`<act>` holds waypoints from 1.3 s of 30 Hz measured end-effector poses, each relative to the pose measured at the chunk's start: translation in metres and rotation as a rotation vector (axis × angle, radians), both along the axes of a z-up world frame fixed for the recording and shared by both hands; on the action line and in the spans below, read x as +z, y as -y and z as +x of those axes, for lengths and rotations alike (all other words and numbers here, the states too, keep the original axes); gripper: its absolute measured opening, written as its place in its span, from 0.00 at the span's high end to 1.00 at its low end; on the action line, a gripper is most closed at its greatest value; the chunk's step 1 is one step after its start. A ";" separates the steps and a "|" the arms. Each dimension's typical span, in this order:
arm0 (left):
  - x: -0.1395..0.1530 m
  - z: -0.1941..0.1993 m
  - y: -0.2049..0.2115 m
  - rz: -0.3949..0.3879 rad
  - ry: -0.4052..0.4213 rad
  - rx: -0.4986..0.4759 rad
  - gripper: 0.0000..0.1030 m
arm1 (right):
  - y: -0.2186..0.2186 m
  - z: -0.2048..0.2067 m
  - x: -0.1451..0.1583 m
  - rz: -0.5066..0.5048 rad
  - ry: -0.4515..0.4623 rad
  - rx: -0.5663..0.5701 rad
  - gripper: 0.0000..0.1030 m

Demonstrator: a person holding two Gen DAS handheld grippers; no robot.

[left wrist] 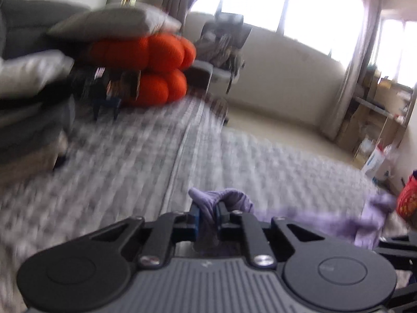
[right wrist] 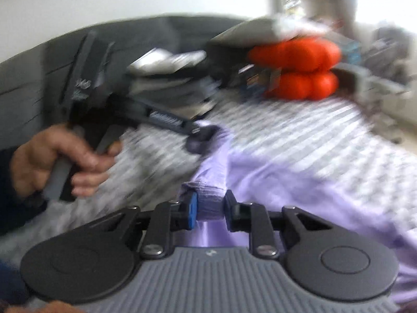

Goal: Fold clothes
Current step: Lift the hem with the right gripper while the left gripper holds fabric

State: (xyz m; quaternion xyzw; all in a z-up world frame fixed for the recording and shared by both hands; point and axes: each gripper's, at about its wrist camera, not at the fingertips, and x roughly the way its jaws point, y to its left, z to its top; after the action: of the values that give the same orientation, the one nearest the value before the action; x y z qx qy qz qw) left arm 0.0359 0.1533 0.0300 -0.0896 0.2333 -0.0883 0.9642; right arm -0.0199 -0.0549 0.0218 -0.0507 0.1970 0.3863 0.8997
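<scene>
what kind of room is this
Most likely a living room at home: a grey sofa with cushions, stacked orange pouffes, a patterned rug and curtained windows.

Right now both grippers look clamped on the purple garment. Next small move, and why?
Probably lift both a little and draw them apart to tension the edge. The left gripper pinches a bunched fold of the purple garment, and the right gripper has cloth between its pads; the fabric between them lies slack and wrinkled on the patterned bed cover, so it isn't ready to fold.
</scene>
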 end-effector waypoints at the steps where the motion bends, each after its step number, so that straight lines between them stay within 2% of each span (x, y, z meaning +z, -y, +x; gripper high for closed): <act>1: 0.012 0.008 0.000 -0.014 0.041 -0.005 0.89 | 0.002 0.001 0.006 0.037 0.029 -0.035 0.77; 4: 0.046 0.030 0.002 -0.052 0.167 -0.022 0.89 | 0.013 0.000 0.034 0.184 0.118 -0.064 0.77; 7: 0.056 0.039 0.007 0.001 0.232 -0.013 0.89 | 0.008 0.003 0.057 0.282 0.169 -0.037 0.76; 10: 0.053 0.047 0.009 0.077 0.251 0.014 0.88 | -0.019 0.023 0.052 0.252 0.111 0.011 0.75; 12: 0.035 0.051 0.004 0.159 0.214 0.077 0.82 | -0.041 0.039 0.032 0.198 0.027 0.045 0.75; 14: 0.013 0.057 -0.006 0.223 0.138 0.134 0.70 | -0.062 0.058 0.004 0.169 -0.123 0.100 0.75; 16: -0.005 0.063 -0.025 0.197 0.042 0.182 0.70 | -0.081 0.069 -0.023 0.146 -0.268 0.137 0.75; 17: -0.011 0.063 -0.034 0.172 0.011 0.200 0.70 | -0.091 0.070 -0.033 0.128 -0.313 0.154 0.75; 18: -0.014 0.061 -0.043 0.146 -0.001 0.214 0.69 | -0.093 0.067 -0.035 0.113 -0.307 0.165 0.75; 20: -0.015 0.055 -0.058 0.099 -0.013 0.236 0.59 | -0.094 0.059 -0.037 0.084 -0.284 0.184 0.75; 23: -0.013 0.046 -0.068 0.040 -0.028 0.234 0.57 | -0.084 0.052 -0.031 0.063 -0.225 0.158 0.73; 26: -0.011 0.028 -0.047 -0.001 -0.032 0.140 0.55 | -0.058 0.049 -0.022 0.072 -0.193 0.078 0.66; 29: -0.013 0.011 -0.016 0.036 -0.014 0.039 0.46 | -0.030 0.045 -0.020 0.064 -0.163 0.008 0.63; 32: -0.020 0.001 0.012 0.098 -0.020 -0.008 0.46 | 0.000 0.035 -0.018 0.060 -0.136 -0.077 0.59; 37: -0.034 0.004 0.034 0.175 -0.050 -0.048 0.46 | 0.036 0.035 -0.019 0.103 -0.148 -0.185 0.58; 39: -0.039 0.007 0.032 0.181 -0.074 -0.042 0.47 | 0.048 0.035 -0.019 0.122 -0.153 -0.213 0.58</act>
State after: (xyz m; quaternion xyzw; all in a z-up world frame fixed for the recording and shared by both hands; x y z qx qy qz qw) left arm 0.0427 0.1208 -0.0092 -0.0005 0.2776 -0.0838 0.9570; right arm 0.0147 -0.1031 0.0027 0.0546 0.2453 0.3024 0.9194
